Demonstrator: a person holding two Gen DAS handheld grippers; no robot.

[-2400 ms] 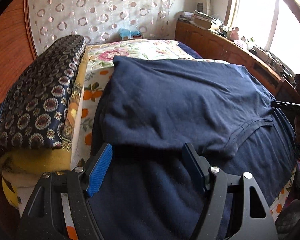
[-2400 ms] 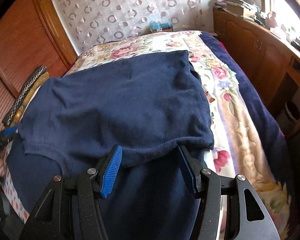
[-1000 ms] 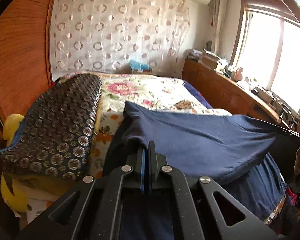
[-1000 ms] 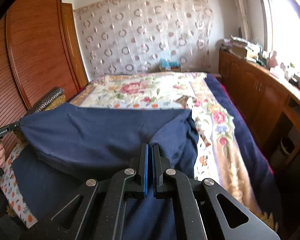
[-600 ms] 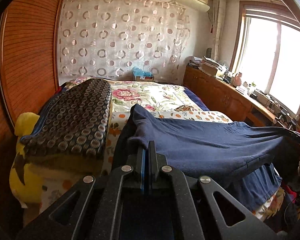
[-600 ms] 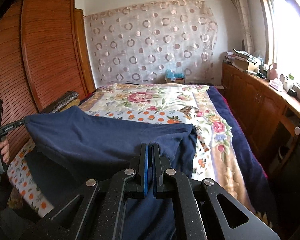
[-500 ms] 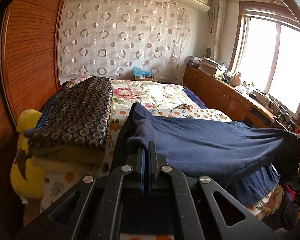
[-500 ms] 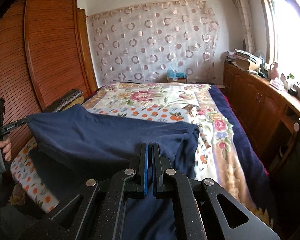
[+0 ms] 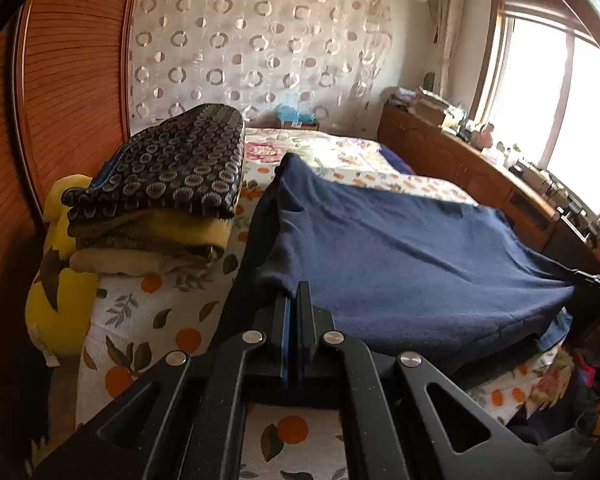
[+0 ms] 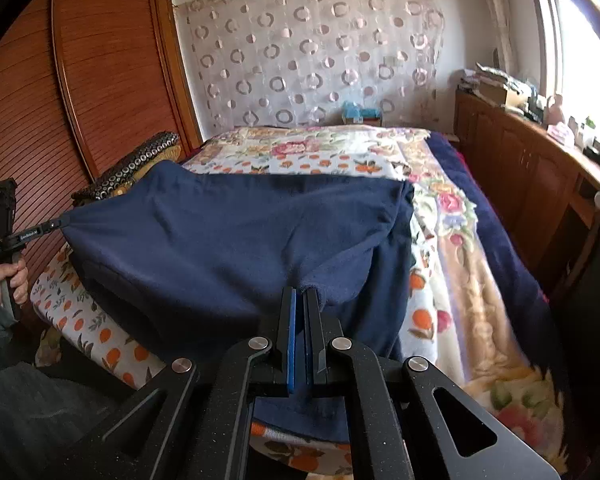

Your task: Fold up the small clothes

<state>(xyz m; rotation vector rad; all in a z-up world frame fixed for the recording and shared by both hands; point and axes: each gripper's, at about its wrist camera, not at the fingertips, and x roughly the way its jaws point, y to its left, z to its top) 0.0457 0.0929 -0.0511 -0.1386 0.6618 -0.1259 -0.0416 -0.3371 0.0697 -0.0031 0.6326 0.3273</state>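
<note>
Both tongs are clenched on the garment (image 9: 400, 248): left tongs (image 9: 295, 300) pinch one near corner, right tongs (image 10: 300, 304) the other. Cloth hangs stretched between them above the near end of the bed (image 9: 148, 320), its far edge resting on the quilt.

Risks, as judged:
- Each grip appears to take only a thin edge; uneven pull between the two hands could slip a corner free and collapse the fold.
- Slack at mid-span may sag and crease when laid down.
- Left corner passes near the stacked blankets (image 9: 160, 184); a sideways drift could snag or drag them.
- Lowering one side first would skew the fold line.
</note>
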